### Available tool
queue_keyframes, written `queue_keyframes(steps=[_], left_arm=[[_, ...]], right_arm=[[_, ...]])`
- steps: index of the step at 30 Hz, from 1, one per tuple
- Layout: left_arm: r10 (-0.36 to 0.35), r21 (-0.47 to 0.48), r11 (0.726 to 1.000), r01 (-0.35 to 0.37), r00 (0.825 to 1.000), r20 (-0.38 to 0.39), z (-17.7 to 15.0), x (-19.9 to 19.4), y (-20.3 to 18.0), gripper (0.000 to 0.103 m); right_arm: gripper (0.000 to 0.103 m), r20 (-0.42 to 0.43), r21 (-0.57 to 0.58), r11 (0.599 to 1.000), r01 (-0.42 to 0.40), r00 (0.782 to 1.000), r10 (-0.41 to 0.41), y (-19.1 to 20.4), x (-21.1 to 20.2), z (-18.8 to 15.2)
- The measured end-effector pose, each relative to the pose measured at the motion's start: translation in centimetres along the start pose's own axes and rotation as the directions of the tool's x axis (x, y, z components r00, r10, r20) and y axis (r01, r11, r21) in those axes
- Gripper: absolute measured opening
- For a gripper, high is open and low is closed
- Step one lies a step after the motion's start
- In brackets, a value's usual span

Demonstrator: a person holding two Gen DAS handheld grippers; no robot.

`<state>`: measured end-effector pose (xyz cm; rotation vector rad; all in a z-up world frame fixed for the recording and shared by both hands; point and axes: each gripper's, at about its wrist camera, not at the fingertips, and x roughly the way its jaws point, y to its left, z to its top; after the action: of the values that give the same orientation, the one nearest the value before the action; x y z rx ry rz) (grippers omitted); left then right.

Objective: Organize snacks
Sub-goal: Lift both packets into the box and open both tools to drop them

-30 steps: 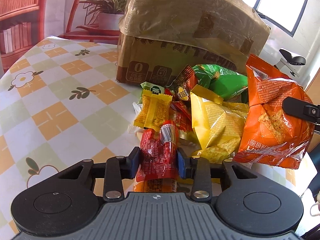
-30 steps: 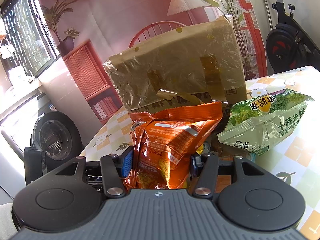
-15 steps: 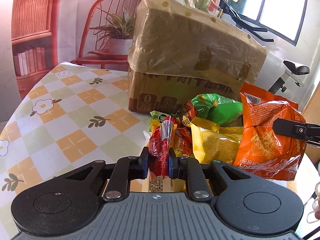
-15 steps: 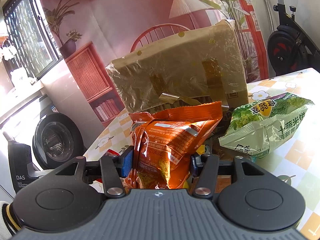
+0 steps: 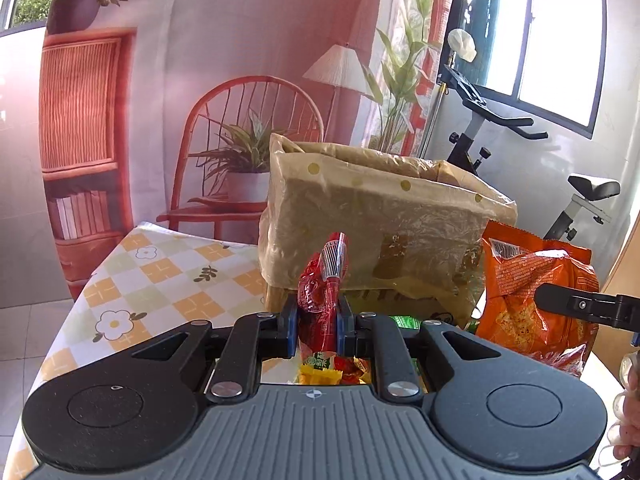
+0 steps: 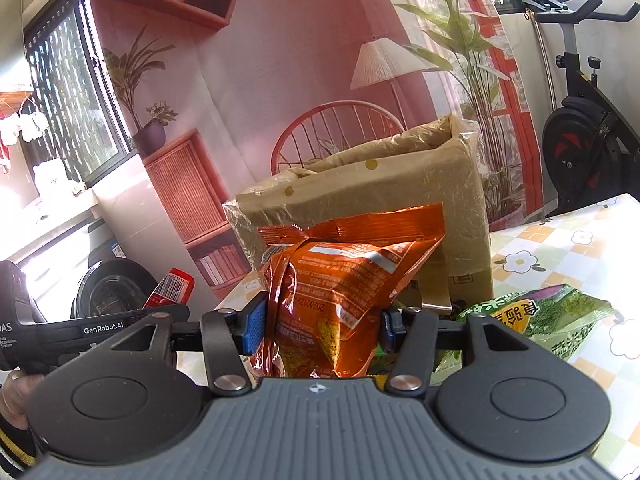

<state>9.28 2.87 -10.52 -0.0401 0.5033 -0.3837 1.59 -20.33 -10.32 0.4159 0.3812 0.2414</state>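
Whole back wall is a printed backdrop (image 5: 248, 40) with a red chair, lamp, plants and a bookshelf on it. Upper right there's a bright window (image 5: 560, 40) with an exercise bike (image 5: 520, 152) parked under it, sun pouring in. Lower left shows pale floor tiles (image 5: 28, 332).

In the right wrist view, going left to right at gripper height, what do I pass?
Left gripper's black body → small red packet it holds → orange chip bag in the right gripper → green snack bag lying on the checked tablecloth.
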Motion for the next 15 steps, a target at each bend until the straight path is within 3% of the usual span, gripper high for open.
queue_keyframes(steps=[15], left_arm=[[-0.023,0.031,0.999,0.02,0.996,0.082,9.2,3.9,-4.8,0.019]], right_arm=[[0.055,0.167,-0.089,0.996,0.029,0.986,-0.014,-1.5,2.3,11.1]])
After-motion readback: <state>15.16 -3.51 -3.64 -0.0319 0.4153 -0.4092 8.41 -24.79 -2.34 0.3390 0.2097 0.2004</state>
